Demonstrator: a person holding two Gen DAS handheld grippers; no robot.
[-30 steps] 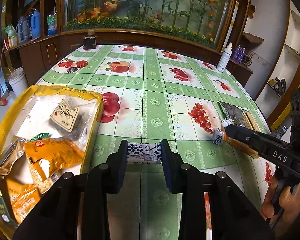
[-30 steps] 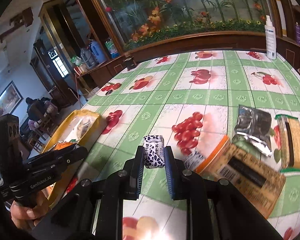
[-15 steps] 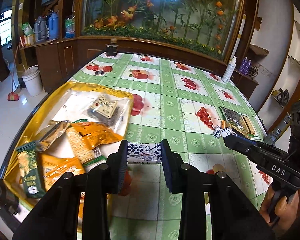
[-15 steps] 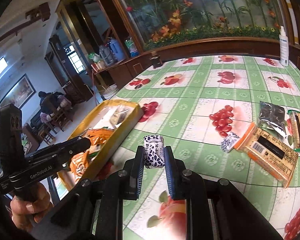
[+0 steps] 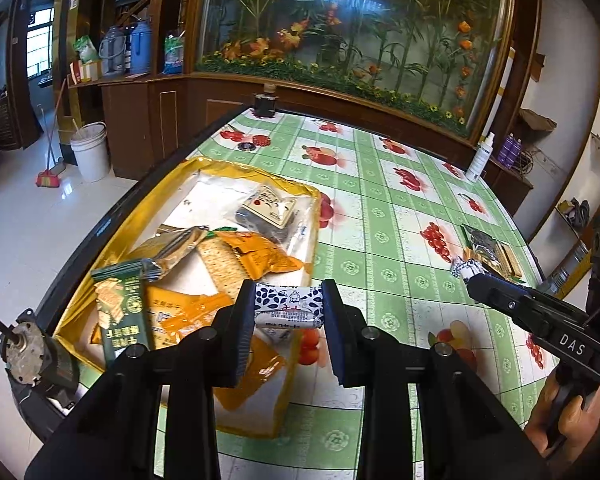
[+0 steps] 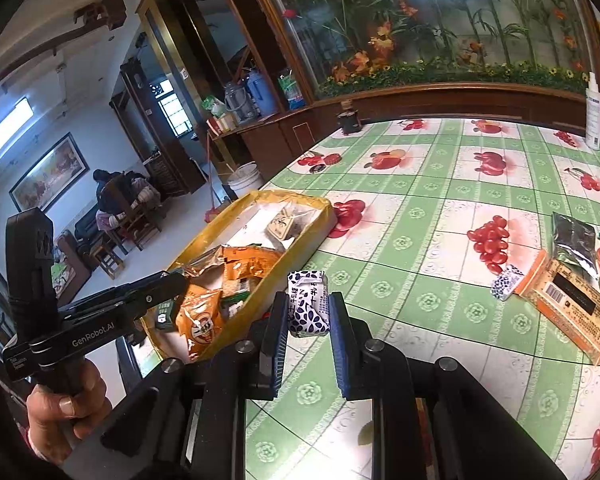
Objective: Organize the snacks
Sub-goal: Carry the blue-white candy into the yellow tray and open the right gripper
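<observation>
We are carrying two small blue-and-white wrapped snacks toward the yellow tray at the table's left edge — the delivery step of the sorting. Our left gripper is pinching one packet crosswise between its pads, held above the tray's near corner, over the orange packets and the green wafer pack lying inside. Our right gripper is clamping the second packet end-up, hanging over the green chequered tablecloth just beside the tray's right wall. We are judging that the next move is calling for the left to lower over a bare patch and let go, while the right is needing to cross the rim first — without the two tools colliding. More snacks are waiting on the right: an orange biscuit pack, a silver pouch and another small blue-and-white packet
</observation>
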